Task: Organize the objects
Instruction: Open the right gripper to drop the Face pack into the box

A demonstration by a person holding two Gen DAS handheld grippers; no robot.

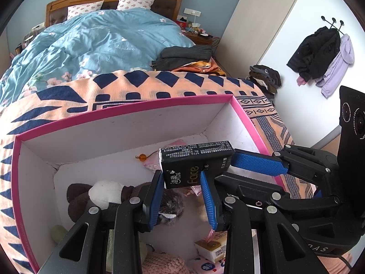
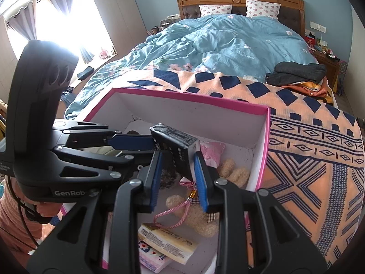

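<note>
A black tissue pack [image 1: 196,159] [image 2: 175,139] printed "Face" hangs over the open pink box [image 1: 136,107] [image 2: 194,99] with white inner walls. My left gripper [image 1: 181,175] [image 2: 154,147] is shut on the pack's lower edge. My right gripper [image 2: 178,157] [image 1: 228,166] is shut on the same pack from its other end. Under the pack the box holds a brown-and-white plush toy [image 1: 100,194], a beige plush bear [image 2: 200,219], a pink pouch [image 2: 212,150] and a yellow tissue pack [image 2: 168,242] [image 1: 212,248].
The box rests on an orange and navy patterned blanket [image 2: 308,148] at the foot of a bed with a blue duvet [image 2: 216,41]. Folded dark clothes [image 2: 296,73] lie at the bed's right edge. Coats [image 1: 319,54] hang on the white wall.
</note>
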